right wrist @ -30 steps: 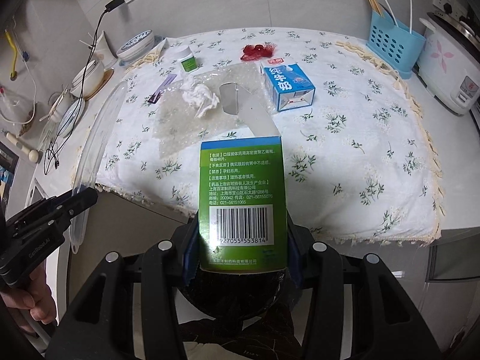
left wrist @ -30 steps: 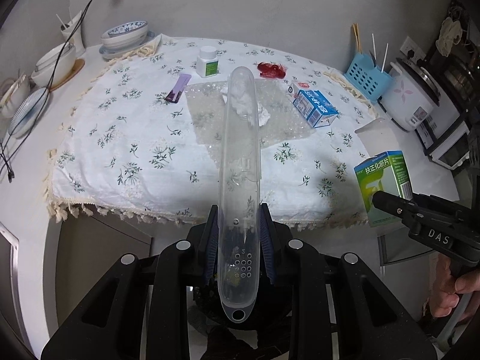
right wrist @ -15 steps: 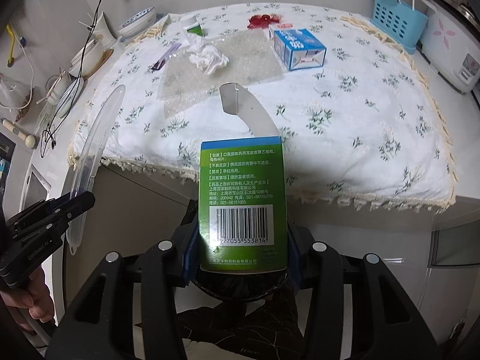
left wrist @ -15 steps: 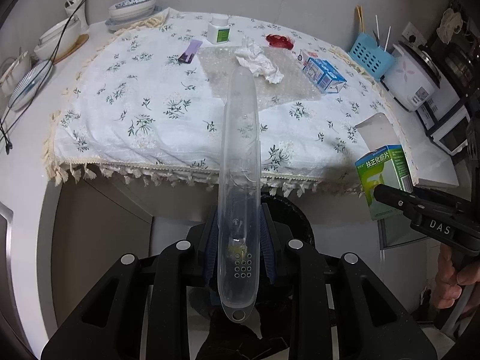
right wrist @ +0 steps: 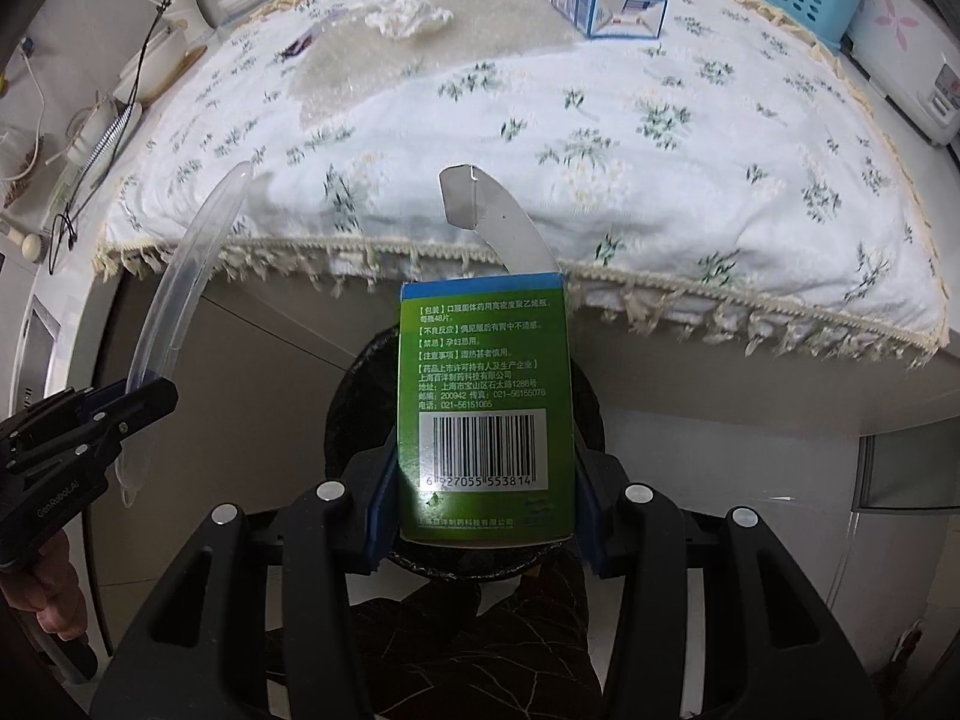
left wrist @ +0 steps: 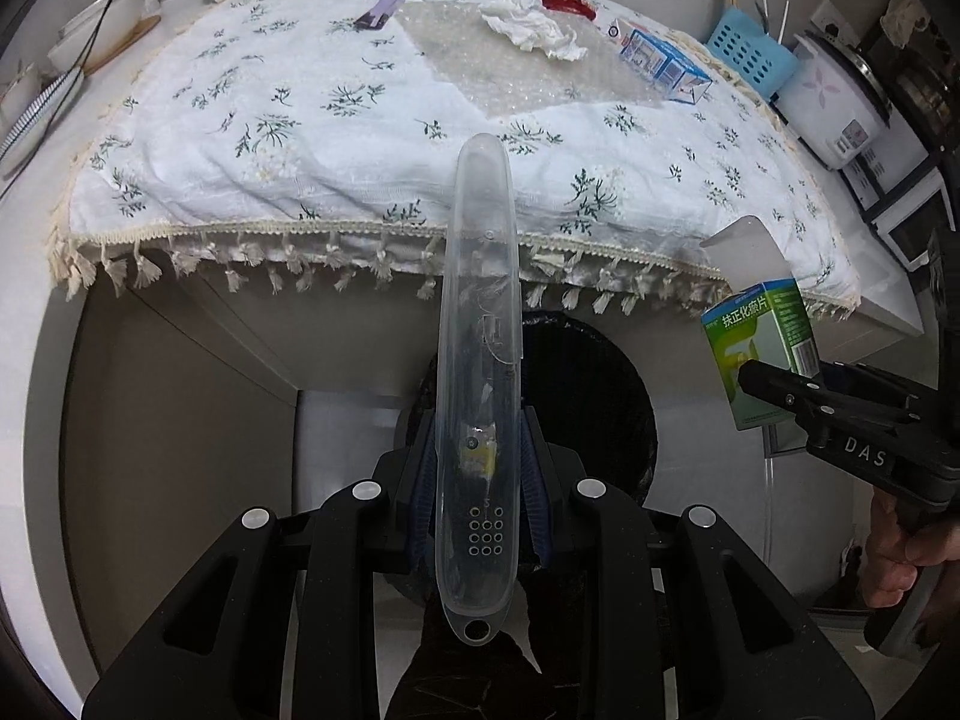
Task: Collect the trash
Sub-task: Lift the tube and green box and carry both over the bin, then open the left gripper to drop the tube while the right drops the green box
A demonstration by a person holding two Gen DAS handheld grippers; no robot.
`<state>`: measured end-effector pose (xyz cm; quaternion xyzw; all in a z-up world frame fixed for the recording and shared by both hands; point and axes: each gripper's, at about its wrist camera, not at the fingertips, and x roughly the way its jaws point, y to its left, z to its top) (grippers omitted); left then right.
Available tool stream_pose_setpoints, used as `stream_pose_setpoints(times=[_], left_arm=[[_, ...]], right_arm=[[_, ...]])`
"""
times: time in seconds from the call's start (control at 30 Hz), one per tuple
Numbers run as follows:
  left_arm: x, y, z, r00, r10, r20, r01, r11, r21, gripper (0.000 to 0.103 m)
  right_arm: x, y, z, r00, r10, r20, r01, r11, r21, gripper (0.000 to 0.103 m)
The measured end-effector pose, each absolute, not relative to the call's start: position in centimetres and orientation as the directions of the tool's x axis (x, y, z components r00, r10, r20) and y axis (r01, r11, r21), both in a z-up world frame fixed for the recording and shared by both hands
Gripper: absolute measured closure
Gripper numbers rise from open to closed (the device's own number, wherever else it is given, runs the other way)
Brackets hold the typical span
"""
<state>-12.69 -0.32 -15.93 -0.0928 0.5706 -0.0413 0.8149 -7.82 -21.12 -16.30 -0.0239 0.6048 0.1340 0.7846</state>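
Left wrist view: the left gripper (left wrist: 477, 468) is clamped narrowly on a long clear plastic case (left wrist: 480, 360), which runs forward from between the jaws and past their tips. Beyond and below the jaws sits a black bin (left wrist: 591, 396), under the fringed edge of the floral tablecloth (left wrist: 300, 138). The right gripper (right wrist: 483, 468) has its jaws about half closed on a green medicine box (right wrist: 483, 396) with its top flap standing open; the bin lies directly behind the box. Farther ahead on the cloth lie a crumpled tissue (right wrist: 408, 12), what looks like a sheet of bubble wrap (right wrist: 420, 54) and a blue carton (right wrist: 606, 0).
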Motion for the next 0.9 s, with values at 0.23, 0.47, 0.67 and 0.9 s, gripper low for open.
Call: stream_pose_setpoints(times=[0.23,0.47,0.67,0.9], left_arm=[[-12.4,-1.2,-18.8,0.319,-0.167,-0.933,-0.009,0.984,-0.179,0.078],[-12.1,-2.5,-22.0,0.278,-0.169,-0.946,0.018,0.985,-0.171,0.078],[-11.7,-4.1,-25.0,0.216,-0.169,-0.962,0.037,0.986,-0.165,0.078],[-11.9,-5.3,-27.8,0.161,-0.169,-0.972,0.072,0.985,-0.16,0.079]], right_arm=[[-8.0,-20.7,-19.3,0.21,0.175,-0.962,-0.247,0.961,0.121,0.059],[-8.2,-20.8,-21.6,0.173,0.171,-0.97,-0.257,0.959,0.123,0.059],[-8.3,-21.8,-23.0,0.137,0.148,-0.98,-0.252,0.962,0.11,0.059],[-8.5,-23.4,-24.2,0.106,0.128,-0.986,-0.242,0.965,0.099,0.059]])
